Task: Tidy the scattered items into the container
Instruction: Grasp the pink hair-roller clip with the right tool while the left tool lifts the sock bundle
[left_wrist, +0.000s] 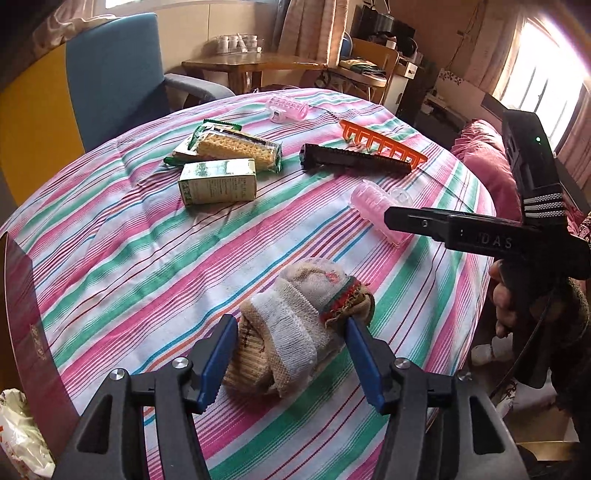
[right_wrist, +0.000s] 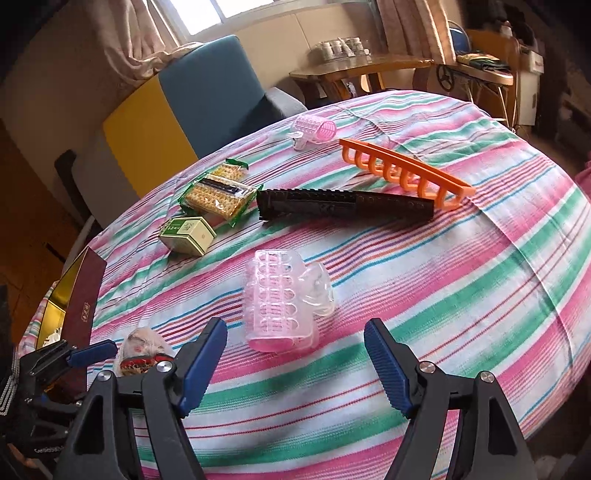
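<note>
Tablecloth (right_wrist: 461, 295): woven striped cloth, matt, faintly creased. Rolled sock bundle (left_wrist: 295, 332): coarse knit, fuzzy, worn. Near hair roller (right_wrist: 277, 299): translucent pink plastic, glossy, perforated. Far hair roller (right_wrist: 314, 129), 12 o'clock from it: same pink plastic. Orange comb (right_wrist: 402, 170): smooth matt plastic. Black comb (right_wrist: 343, 206): dull hard plastic, toothed edge. Cracker pack (right_wrist: 218, 195): shiny clear film wrapper. Small box (right_wrist: 186, 236), 7 o'clock from pack: printed card, slight sheen. Maroon box (right_wrist: 83, 299): smooth card. Gripper pads (right_wrist: 388, 365): ribbed blue rubber-like facing.
</note>
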